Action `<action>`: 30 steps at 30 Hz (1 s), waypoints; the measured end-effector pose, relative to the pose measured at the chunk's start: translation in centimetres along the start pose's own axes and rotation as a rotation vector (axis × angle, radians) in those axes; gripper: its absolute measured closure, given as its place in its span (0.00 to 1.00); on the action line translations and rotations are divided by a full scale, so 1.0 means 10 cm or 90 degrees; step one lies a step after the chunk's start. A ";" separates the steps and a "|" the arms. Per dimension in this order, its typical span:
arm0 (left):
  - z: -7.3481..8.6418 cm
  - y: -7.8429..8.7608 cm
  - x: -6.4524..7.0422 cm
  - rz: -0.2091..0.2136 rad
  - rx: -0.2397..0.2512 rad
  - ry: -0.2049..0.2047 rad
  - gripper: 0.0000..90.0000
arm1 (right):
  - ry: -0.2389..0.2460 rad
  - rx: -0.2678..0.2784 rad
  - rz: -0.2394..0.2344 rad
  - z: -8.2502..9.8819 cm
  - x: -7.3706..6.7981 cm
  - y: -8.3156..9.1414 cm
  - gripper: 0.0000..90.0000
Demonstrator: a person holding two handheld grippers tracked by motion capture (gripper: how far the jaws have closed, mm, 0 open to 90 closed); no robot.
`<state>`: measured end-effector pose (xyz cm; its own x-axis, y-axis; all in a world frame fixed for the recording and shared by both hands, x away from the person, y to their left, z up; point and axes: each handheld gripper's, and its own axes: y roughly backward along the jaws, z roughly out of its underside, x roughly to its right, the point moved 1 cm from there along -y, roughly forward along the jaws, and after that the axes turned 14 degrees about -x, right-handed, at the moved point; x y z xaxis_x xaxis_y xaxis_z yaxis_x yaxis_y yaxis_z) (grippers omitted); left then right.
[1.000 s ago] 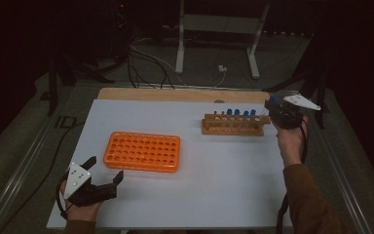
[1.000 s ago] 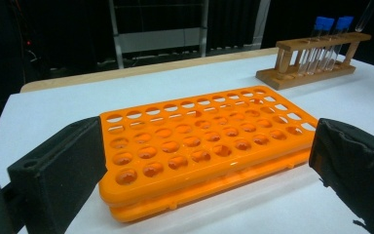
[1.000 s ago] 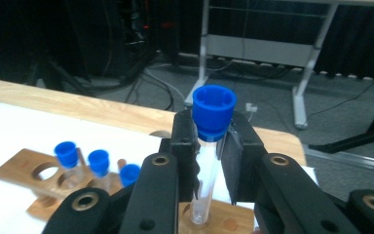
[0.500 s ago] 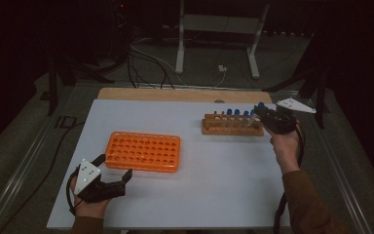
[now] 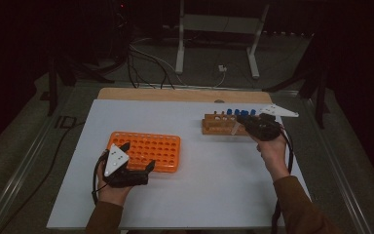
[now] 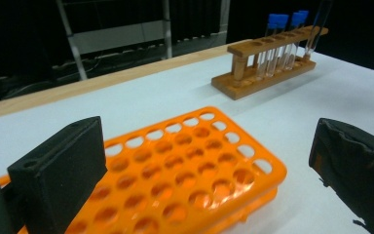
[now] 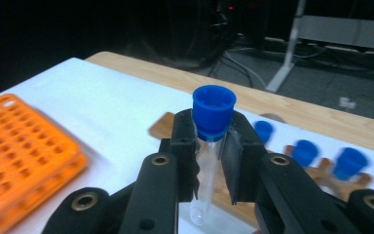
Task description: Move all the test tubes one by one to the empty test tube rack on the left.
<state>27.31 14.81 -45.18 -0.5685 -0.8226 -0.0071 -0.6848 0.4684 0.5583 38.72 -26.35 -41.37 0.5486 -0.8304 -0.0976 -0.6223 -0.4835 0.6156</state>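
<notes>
My right hand-held gripper [image 7: 213, 161] is clamped on a blue-capped test tube [image 7: 207, 165], pads gripping the clear barrel just under the cap, tube's long axis upright and its rounded bottom hanging free. In the high view that hand-held gripper [image 5: 243, 127] sits right at the near side of the wooden rack [image 5: 220, 126], where the other blue-capped tubes [image 5: 240, 113] stand. Target looks like the orange rack [image 5: 146, 150]: it lies to the left of the held tube and nearer to me, well apart from it across bare white desk [image 5: 214, 190]. So I judge the carry runs leftward and toward me, keeping the tube vertical so it can drop straight into a hole. My left hand-held gripper [image 5: 131, 163] is far nearer the orange rack [image 6: 185, 170], at its near-left corner, jaws wide apart and holding nothing; from its own view the rack passes between the two jaws without either touching it as far as I can tell. It's placed to steady the rack while the right one brings the tube over. Holes all look empty.
</notes>
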 end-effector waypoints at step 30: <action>-0.59 -0.76 0.60 0.074 -0.023 -0.059 0.19 | 0.078 -0.036 -0.153 -0.07 -0.97 -0.27 0.86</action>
<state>31.81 4.41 -44.56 -0.6843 -0.7290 -0.0162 -0.5958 0.5463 0.5887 35.49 -16.74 -41.53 0.7425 -0.6522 -0.1530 -0.4358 -0.6437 0.6291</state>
